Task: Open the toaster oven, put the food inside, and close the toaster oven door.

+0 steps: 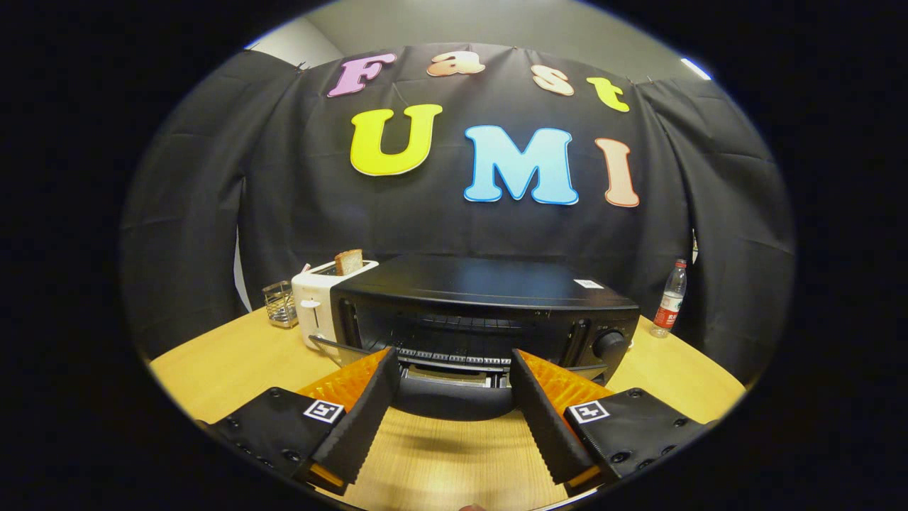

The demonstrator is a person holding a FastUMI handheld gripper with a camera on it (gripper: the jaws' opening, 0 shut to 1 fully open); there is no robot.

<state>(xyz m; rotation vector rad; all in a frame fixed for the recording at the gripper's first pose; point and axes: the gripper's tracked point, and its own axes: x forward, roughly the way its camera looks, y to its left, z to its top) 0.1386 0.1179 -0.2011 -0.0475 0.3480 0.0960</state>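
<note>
Gripper (454,369) hovering low over table (667,376), fingers spread wide, gripping nothing, facing toaster oven (489,312) just ahead; door (454,401) lying open, likely readying cavity for food.

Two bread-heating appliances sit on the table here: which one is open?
The black toaster oven, just ahead of the open tongs: its door is dropped, showing the rack. The white toaster beside it has bread in its slot.

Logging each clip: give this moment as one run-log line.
tongs: open, empty | toaster oven: door down, rack showing, just ahead | toast in toaster beside it
</note>
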